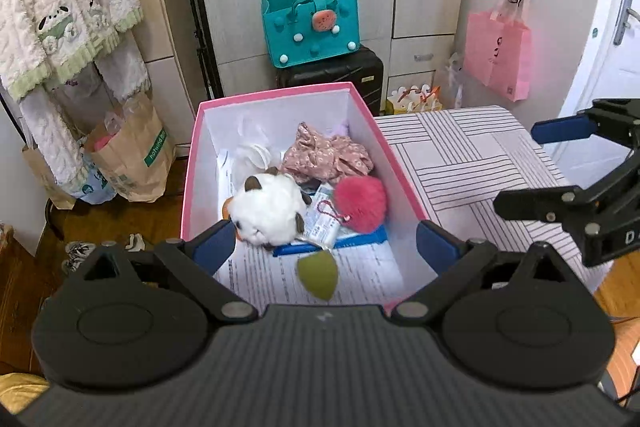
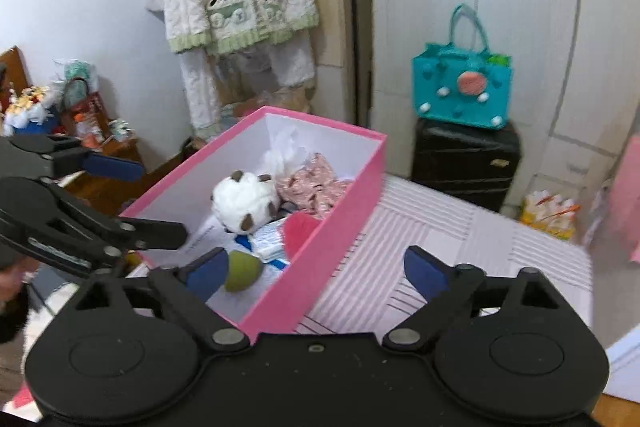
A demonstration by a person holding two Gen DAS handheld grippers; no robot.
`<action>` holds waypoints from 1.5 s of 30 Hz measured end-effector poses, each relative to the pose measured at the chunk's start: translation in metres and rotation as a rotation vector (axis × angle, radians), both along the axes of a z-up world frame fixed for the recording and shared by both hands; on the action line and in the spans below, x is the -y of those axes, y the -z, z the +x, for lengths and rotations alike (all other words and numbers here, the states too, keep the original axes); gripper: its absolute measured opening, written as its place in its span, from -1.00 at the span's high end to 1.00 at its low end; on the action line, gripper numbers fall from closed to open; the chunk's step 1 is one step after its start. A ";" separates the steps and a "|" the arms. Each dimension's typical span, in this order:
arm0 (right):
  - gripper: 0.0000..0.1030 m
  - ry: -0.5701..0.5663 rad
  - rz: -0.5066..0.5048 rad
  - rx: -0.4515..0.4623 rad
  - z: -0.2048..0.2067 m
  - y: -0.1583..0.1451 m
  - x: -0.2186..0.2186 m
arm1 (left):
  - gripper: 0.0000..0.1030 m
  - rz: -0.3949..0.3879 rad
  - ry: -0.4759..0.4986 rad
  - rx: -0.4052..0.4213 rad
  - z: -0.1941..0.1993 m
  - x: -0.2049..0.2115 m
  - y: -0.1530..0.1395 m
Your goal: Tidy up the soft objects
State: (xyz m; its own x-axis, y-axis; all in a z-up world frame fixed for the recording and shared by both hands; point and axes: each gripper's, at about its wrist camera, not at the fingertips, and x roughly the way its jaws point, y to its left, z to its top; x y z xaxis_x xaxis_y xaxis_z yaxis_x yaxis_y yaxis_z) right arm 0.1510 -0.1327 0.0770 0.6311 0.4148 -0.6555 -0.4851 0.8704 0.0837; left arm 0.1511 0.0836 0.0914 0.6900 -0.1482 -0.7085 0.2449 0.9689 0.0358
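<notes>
My largest container is the pink box (image 1: 288, 95), white inside, standing on a surface under a striped cloth (image 1: 472, 155) that lies at 3 o'clock from it in my left wrist view. The box is open and everything soft I can see sits inside it.

At 12 o'clock in the box lies a crumpled pink floral cloth (image 1: 324, 155), with clear plastic wrapping (image 1: 252, 155) at 9 o'clock from it against the far left wall. Nearer to me, the white plush toy (image 1: 268, 207) with brown ears lies left of centre, and the pink pompom (image 1: 360, 203) lies at 3 o'clock from it, close to the right wall. Between those two I see a small printed packet, partly covered. A blue strip (image 1: 332, 245) lies across printed paper sheets (image 1: 360, 271) that line the box floor. The smallest thing, a green teardrop sponge (image 1: 317, 275), shows at 6 o'clock over the sheets, blurred, so I cannot tell whether it rests on them.

My left gripper (image 1: 324, 247) is spread wide at the near end of the box with nothing between its blue pads. My right gripper (image 2: 316, 271) is also spread wide and empty, over the near corner of the box, where its left pad overlaps the sponge's edge.

Behind the box a teal felt bag (image 1: 312, 27) stands on a black suitcase (image 1: 332, 75).
</notes>
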 end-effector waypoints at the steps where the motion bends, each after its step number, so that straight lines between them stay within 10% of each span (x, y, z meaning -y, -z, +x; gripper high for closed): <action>1: -0.89 0.013 -0.007 0.011 -0.006 -0.001 0.002 | -0.90 -0.007 -0.001 0.001 -0.005 -0.001 -0.001; 11: -0.90 0.148 -0.071 0.196 -0.083 -0.013 0.023 | -1.00 0.037 -0.062 0.108 -0.047 0.000 -0.009; 23: -0.90 0.287 0.086 0.153 -0.114 -0.003 0.042 | -1.00 0.018 -0.089 0.161 -0.089 0.018 0.008; 45: -0.90 0.474 -0.024 0.219 -0.133 0.011 0.047 | -1.00 -0.067 -0.161 0.095 -0.091 0.023 0.030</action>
